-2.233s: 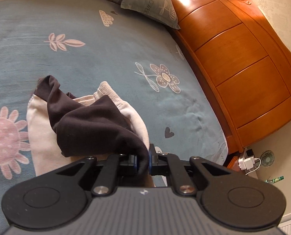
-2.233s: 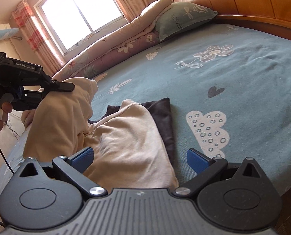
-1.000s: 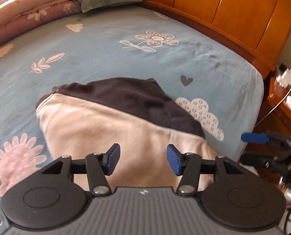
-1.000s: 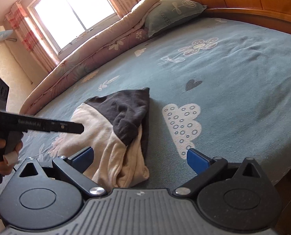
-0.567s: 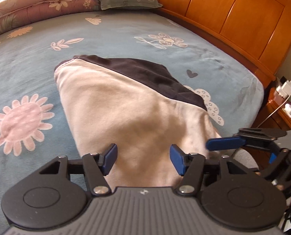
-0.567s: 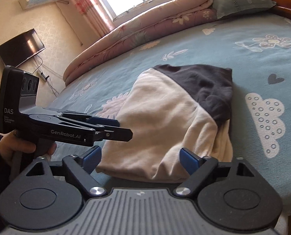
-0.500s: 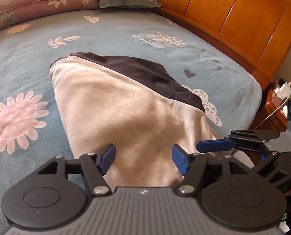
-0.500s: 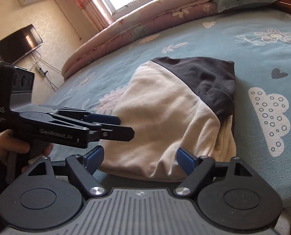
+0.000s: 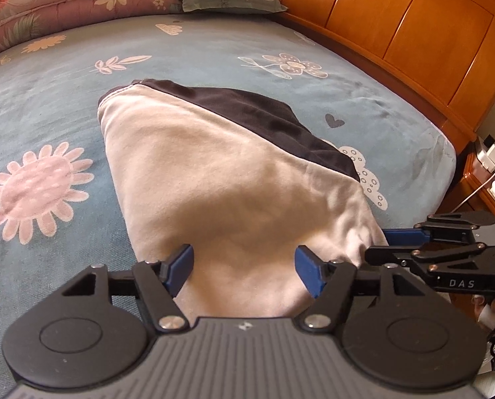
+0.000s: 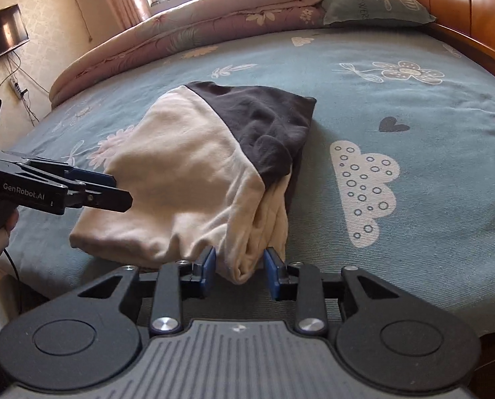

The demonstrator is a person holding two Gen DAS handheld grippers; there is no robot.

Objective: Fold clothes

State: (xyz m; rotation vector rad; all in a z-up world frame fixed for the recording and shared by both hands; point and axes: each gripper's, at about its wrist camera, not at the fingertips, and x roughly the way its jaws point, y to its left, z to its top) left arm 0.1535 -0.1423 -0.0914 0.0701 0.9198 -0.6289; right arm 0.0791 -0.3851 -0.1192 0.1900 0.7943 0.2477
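Centre frame in both views lies the folded garment [image 9: 221, 179], cream with a dark brown band along its far right edge, flat on the blue patterned bedspread [image 9: 48, 99]. In the left wrist view the left gripper [image 9: 244, 269] sits at the lower middle, its blue pads spread wide with the cream near edge of the cloth between them, nothing pinched. Over at the right edge of that frame the right gripper [image 9: 404, 242] pokes in, its tip right at the garment's near right corner.

Switch to the right wrist view: the right gripper [image 10: 239, 271] is at the bottom centre, fingers narrowed but parted, straddling the bunched cream corner of the garment [image 10: 194, 179]; whether the pads actually touch the fabric, I can't tell. The left gripper [image 10: 91, 189] reaches in from the left edge, level with the garment's left side. A rolled quilt [image 10: 214, 23] and a grey-green pillow [image 10: 370, 3] line the top of the frame, a wooden headboard [image 9: 413, 33] at the upper right.
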